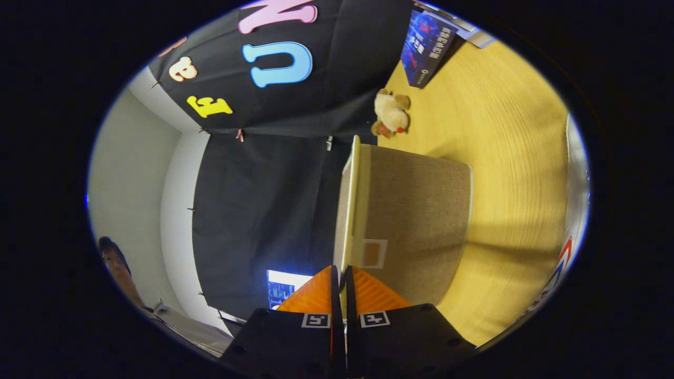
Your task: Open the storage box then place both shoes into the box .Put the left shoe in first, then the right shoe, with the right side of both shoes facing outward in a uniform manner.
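Observation:
The view is rolled on its side, so the wooden table stands to the right. The storage box is grey fabric with a small label window on its side. Its cream lid runs as a thin edge straight ahead of the fingers. My gripper is shut on the near end of that lid edge, with the thin rim pinched between both fingers. The lid looks level with the box top, and I cannot tell whether it is lifted.
Beyond the box a small plush toy lies on the table, and a dark blue carton stands farther back. A lit screen glows beside the fingers, against the black cloth wall. A white wall lies past the cloth.

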`<state>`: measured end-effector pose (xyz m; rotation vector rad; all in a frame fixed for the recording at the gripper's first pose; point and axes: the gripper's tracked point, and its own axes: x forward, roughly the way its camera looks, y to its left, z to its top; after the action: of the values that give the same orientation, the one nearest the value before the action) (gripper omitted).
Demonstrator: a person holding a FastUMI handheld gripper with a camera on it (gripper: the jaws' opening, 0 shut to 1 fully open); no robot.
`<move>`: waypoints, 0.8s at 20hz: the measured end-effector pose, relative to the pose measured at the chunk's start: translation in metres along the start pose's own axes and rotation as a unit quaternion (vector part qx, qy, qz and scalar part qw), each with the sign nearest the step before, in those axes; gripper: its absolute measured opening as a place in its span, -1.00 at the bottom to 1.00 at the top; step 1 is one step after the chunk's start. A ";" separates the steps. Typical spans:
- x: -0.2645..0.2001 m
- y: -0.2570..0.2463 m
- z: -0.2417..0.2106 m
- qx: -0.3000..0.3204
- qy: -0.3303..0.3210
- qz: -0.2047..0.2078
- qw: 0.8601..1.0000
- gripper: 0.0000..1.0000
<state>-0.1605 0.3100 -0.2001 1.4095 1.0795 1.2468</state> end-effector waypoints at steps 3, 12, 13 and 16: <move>0.008 0.043 0.002 -0.028 -0.010 0.021 0.999 -0.88; 0.113 0.162 0.008 -0.191 -0.005 0.005 0.982 -0.79; 0.129 0.168 0.006 -0.209 0.000 -0.004 0.978 -0.79; 0.175 0.181 0.002 -0.231 0.004 -0.022 0.973 -0.78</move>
<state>-0.1359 0.4498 0.0081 1.0192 0.7540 1.3654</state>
